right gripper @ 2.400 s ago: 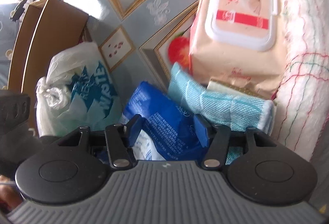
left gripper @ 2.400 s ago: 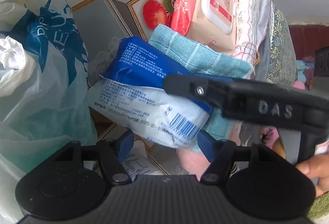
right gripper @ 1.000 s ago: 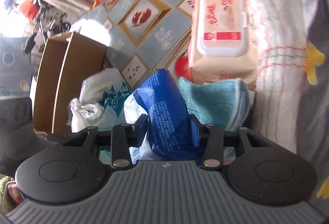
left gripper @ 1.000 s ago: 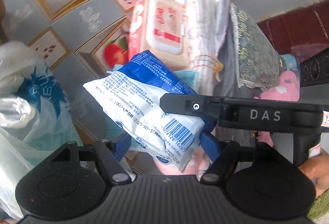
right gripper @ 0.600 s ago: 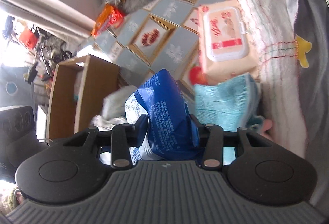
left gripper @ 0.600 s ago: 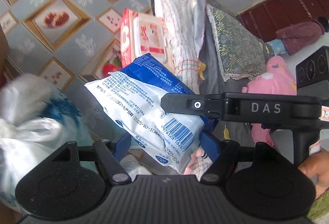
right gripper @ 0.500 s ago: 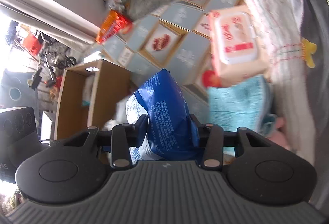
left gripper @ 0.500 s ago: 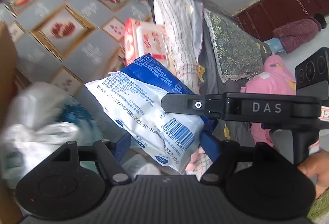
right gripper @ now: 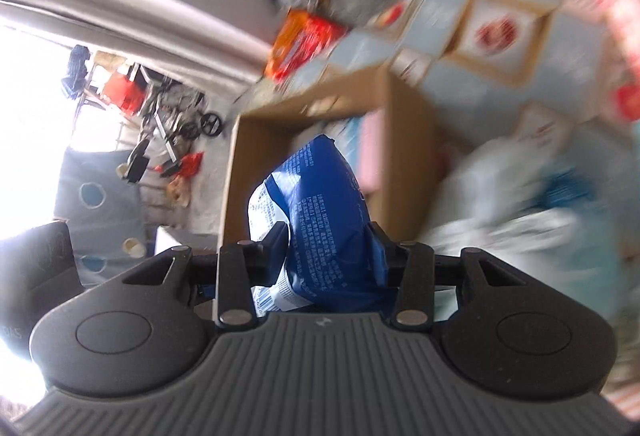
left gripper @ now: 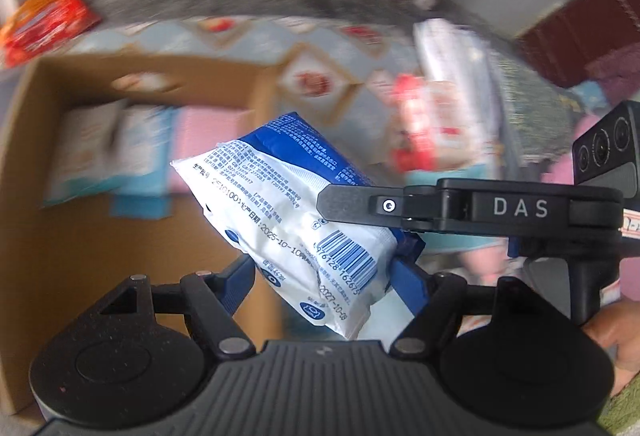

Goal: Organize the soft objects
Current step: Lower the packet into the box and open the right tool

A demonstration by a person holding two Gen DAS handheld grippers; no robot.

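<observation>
Holding wide, the left gripper (left gripper: 324,276) has its blue fingers either side of the blue-and-white soft pack (left gripper: 296,211) without visibly pressing it. Cardboard box (left gripper: 100,236) at left, open, pink and pale items blurred inside. Pack in the air, above the box's near edge. Right gripper (right gripper: 330,248) pinches the pack (right gripper: 324,203); box (right gripper: 404,139) beyond it.

A mat (left gripper: 248,35) with fruit pictures covers the floor. A brown cardboard box (left gripper: 52,236) sits on it, near left. A blurry white plastic bag (right gripper: 516,195) lies beside the box.
</observation>
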